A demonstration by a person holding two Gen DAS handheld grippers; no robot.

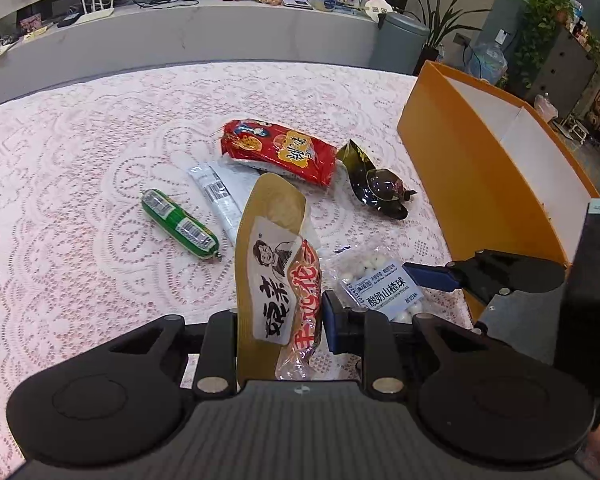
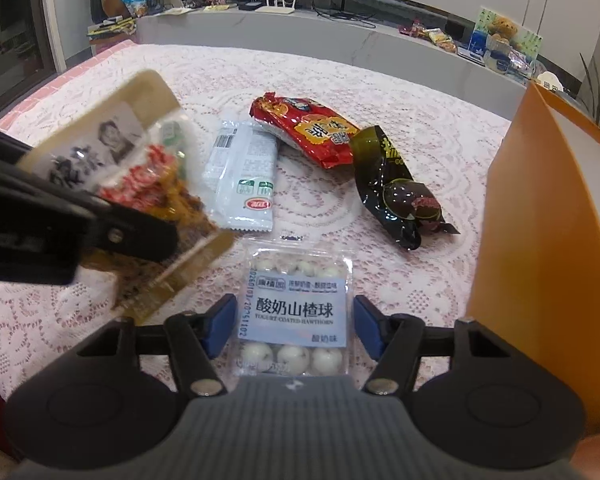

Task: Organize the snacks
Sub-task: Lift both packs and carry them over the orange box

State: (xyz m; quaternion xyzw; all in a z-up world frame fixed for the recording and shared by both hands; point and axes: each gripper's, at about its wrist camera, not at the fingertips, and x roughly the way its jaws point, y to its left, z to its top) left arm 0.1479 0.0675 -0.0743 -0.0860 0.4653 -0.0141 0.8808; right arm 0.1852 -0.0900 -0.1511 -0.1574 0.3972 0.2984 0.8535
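My left gripper is shut on a gold peanut snack pack and holds it above the table; the pack also shows in the right wrist view. My right gripper is open, its blue pads on either side of a clear pack of yogurt hawthorn balls lying on the table; this pack also shows in the left wrist view. A red snack pack, a white sachet, a dark wrapped snack and a green sausage lie on the lace cloth.
An orange box with white inner walls stands at the table's right side, also in the right wrist view. A grey counter with clutter runs behind the table. The lace tablecloth covers the table.
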